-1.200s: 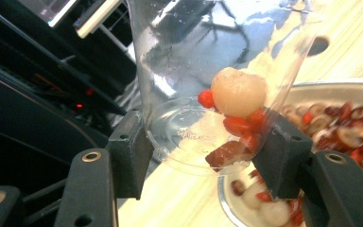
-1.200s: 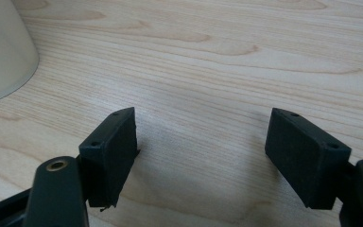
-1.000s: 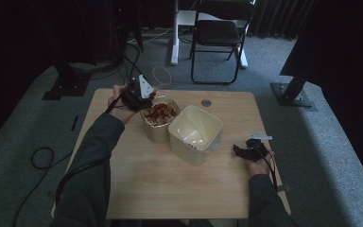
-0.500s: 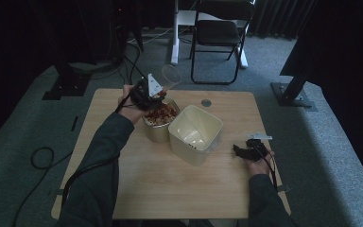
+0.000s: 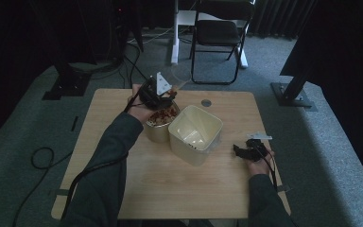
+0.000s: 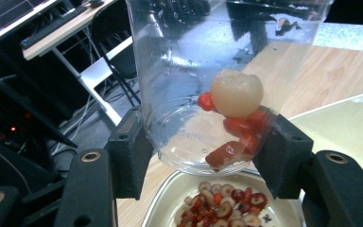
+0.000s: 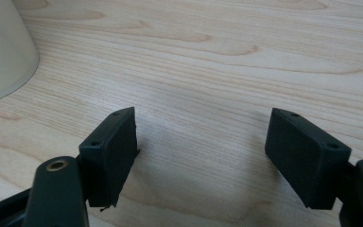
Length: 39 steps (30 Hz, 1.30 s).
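Broadly, we see a pale wooden table (image 5: 123, 118) on grey carpet, with a black folding chair (image 5: 217, 33) standing beyond its far edge. Near the middle of the table sits a square cream tub (image 5: 196, 135), seemingly empty, and touching its left side is a smaller round bowl (image 5: 158, 125) holding a mix of cereal rings and red bits (image 6: 222, 203). A small round grey disc (image 5: 206, 102) lies on the wood farther back, apart from both.

Our left gripper (image 5: 163, 97) hangs over the far rim of the bowl, its jaws clamped on a clear plastic cup (image 6: 208, 85) — one black pad on each side of the cup's base. The cup is tipped, its bottom end toward the camera, and inside it a pale round piece (image 6: 236, 92) rests against several red pieces (image 6: 238, 135), directly above the bowl's contents.

Our right gripper (image 5: 240, 150) rests at the right side of the table, well apart from the tub — its jaws spread wide with bare wood between them, gripping nothing. A curved edge of the tub (image 7: 2, 52) shows at the upper left of the right gripper view.
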Tool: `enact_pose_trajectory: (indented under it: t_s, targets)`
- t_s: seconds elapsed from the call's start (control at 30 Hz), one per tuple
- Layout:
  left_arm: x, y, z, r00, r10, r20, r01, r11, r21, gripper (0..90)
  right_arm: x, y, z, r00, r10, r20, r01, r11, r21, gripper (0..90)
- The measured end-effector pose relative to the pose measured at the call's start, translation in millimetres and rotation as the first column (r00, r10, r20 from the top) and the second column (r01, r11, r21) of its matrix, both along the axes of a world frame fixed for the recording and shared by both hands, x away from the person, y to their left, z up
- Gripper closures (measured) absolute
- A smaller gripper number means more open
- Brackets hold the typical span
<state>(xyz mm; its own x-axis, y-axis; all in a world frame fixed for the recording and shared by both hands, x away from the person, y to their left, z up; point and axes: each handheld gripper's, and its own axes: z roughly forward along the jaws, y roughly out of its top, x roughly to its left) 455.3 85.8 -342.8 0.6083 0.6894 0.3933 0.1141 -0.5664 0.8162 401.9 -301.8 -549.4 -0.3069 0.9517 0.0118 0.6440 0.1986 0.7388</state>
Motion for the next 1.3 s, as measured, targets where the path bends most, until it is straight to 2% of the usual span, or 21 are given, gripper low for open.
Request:
enact_pose_trajectory:
  t_s: [0.17, 0.27, 0.5, 0.67, 0.8, 1.17, 1.23, 1.3]
  targets:
    - [-0.7, -4.3, 1.9, 0.9998, -0.017, -0.012, 0.017, 0.9995, -0.028, 42.6, 0.0, 0.0, 0.0, 1.0, 0.0, 0.0, 0.0, 1.0, 0.0, 25.3]
    - [-3.5, -9.6, 1.8, 0.9994, -0.034, -0.009, 0.034, 0.9992, -0.019, 42.6, 0.0, 0.0, 0.0, 1.0, 0.0, 0.0, 0.0, 1.0, 0.0, 25.3]
    - [-5.4, -16.8, 4.1, 0.9983, -0.057, -0.009, 0.057, 0.9975, -0.042, 42.5, 0.0, 0.0, 0.0, 1.0, 0.0, 0.0, 0.0, 1.0, 0.0, 25.3]
    - [-8.5, -27.4, 6.1, 0.9964, -0.085, -0.005, 0.084, 0.9956, -0.04, 42.5, 0.0, 0.0, 0.0, 1.0, 0.0, 0.0, 0.0, 1.0, 0.0, 25.3]
    - [-12.4, -36.8, 7.3, 0.9923, -0.124, 0.001, 0.124, 0.9916, -0.039, 42.3, 0.0, 0.0, 0.0, 1.0, 0.0, 0.0, 0.0, 1.0, 0.0, 25.3]
    - [-18.0, -56.0, 9.6, 0.9843, -0.176, 0.006, 0.176, 0.9837, -0.034, 42.2, 0.0, 0.0, 0.0, 1.0, 0.0, 0.0, 0.0, 1.0, 0.001, 25.3]
    - [-18.8, -58.3, 9.9, 0.9812, -0.193, 0.0, 0.193, 0.9806, -0.032, 42.2, 0.0, -0.1, 0.0, 1.0, -0.001, 0.0, 0.001, 1.0, 0.001, 25.3]
    - [-20.2, -60.5, 9.8, 0.9733, -0.229, -0.015, 0.228, 0.9727, -0.041, 41.7, 0.0, -0.1, 0.0, 1.0, -0.002, 0.0, 0.002, 1.0, 0.001, 25.3]
